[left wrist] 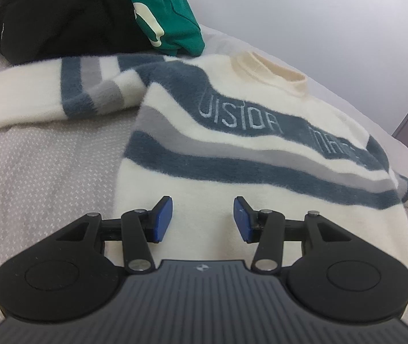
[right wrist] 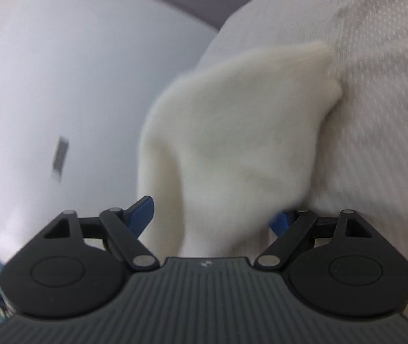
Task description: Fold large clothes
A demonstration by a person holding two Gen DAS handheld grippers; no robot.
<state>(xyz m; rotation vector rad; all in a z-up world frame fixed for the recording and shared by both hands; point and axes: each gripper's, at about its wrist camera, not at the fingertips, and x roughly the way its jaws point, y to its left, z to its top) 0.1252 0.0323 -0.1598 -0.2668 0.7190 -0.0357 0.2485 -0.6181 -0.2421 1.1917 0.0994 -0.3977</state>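
Jaws first. Left gripper (left wrist: 203, 219): jaws parted about halfway, blue pads clear of the cloth, nothing between them, poised over the lower white body of the fuzzy cream sweater with slate-blue and grey stripes (left wrist: 249, 154). Right gripper (right wrist: 214, 215): jaws spread wide, with the cream fuzzy sleeve end (right wrist: 232, 132) lying between them; the pads look apart from it, not pinching. View blurred.

Sweater lies face up, spread on the bed's grey dotted cover (left wrist: 40, 172). One sleeve stretches out toward the left of the left wrist view; the other drapes over the bed edge, where the right gripper is.

Likely step: take the draped sleeve and lay it across the chest.
- Bite deep into the cuff; fuzzy knit may slip.
- Lift before carrying across, so the body doesn't drag.
- Left gripper could pin the hem.

Farther back: black garment (left wrist: 60, 17) and green garment (left wrist: 169, 8), heaped, apart from the collar.
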